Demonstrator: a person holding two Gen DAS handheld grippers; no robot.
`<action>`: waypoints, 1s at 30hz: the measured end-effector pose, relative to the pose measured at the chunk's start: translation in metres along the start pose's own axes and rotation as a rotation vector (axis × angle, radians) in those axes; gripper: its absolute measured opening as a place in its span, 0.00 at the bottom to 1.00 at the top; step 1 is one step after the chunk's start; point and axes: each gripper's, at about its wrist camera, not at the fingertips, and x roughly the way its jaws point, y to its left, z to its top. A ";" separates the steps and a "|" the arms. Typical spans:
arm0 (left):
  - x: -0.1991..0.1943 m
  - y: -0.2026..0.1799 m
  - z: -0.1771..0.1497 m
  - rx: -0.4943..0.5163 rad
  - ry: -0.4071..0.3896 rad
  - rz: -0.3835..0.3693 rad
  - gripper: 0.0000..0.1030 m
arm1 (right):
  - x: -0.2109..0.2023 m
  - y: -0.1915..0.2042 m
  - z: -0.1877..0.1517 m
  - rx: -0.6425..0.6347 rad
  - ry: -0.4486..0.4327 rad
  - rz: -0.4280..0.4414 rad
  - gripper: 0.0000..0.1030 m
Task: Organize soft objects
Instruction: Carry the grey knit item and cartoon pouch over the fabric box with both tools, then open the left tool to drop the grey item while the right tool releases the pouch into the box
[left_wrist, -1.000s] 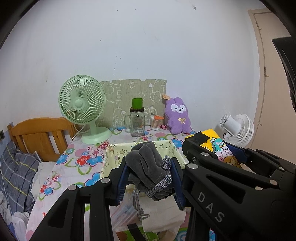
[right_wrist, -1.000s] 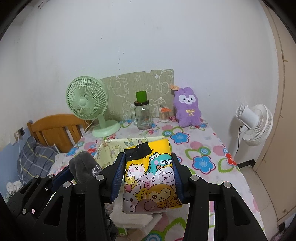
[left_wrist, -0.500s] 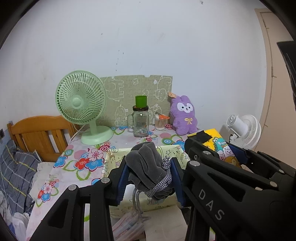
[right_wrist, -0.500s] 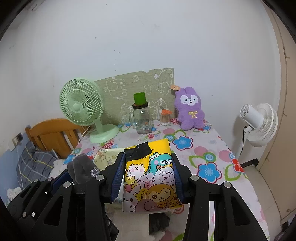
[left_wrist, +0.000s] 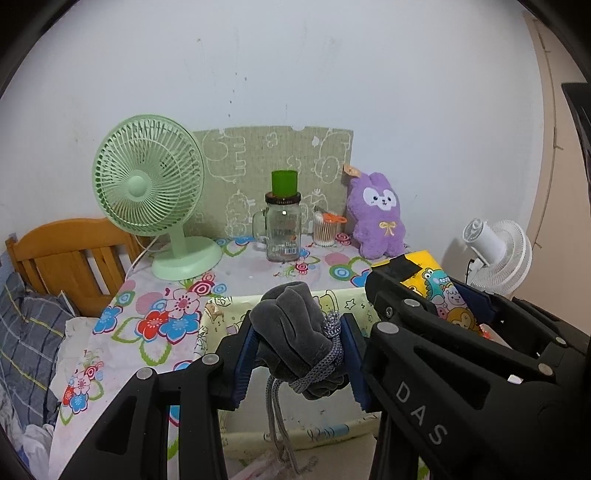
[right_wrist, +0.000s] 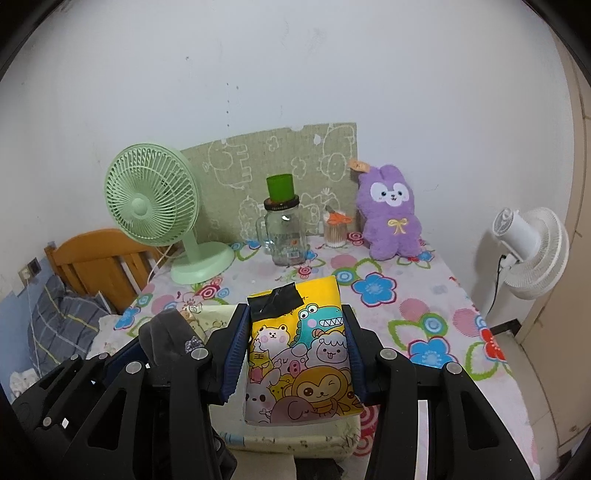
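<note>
My left gripper (left_wrist: 299, 354) is shut on a grey drawstring pouch (left_wrist: 291, 332) with a grey cord hanging below, held above the pale yellow fabric bin (left_wrist: 218, 317). My right gripper (right_wrist: 295, 354) is shut on a yellow cartoon-animal pack (right_wrist: 299, 350) with black tape at its top, held over the same bin (right_wrist: 295, 439). The yellow pack also shows at the right of the left wrist view (left_wrist: 432, 280). The grey pouch also shows at the left of the right wrist view (right_wrist: 166, 339).
On the floral tablecloth (right_wrist: 406, 295) stand a green desk fan (right_wrist: 155, 206), a glass jar with a green cup on top (right_wrist: 282, 229), a cotton-swab holder (right_wrist: 334, 229) and a purple plush rabbit (right_wrist: 391, 214). A white fan (right_wrist: 532, 243) stands right, a wooden bed frame (right_wrist: 96, 266) left.
Both grippers have moved forward toward the table and a little up with their loads. The fabric bin now lies lower in both views. Neither grip has changed.
</note>
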 end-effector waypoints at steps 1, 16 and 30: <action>0.003 0.001 0.000 -0.004 0.012 -0.004 0.44 | 0.004 -0.001 0.000 0.004 0.009 0.004 0.49; 0.061 0.021 -0.006 -0.076 0.177 0.009 0.45 | 0.048 -0.002 -0.004 0.002 0.067 -0.023 0.49; 0.078 0.025 -0.011 -0.060 0.213 0.027 0.85 | 0.080 -0.003 -0.009 -0.008 0.117 -0.039 0.86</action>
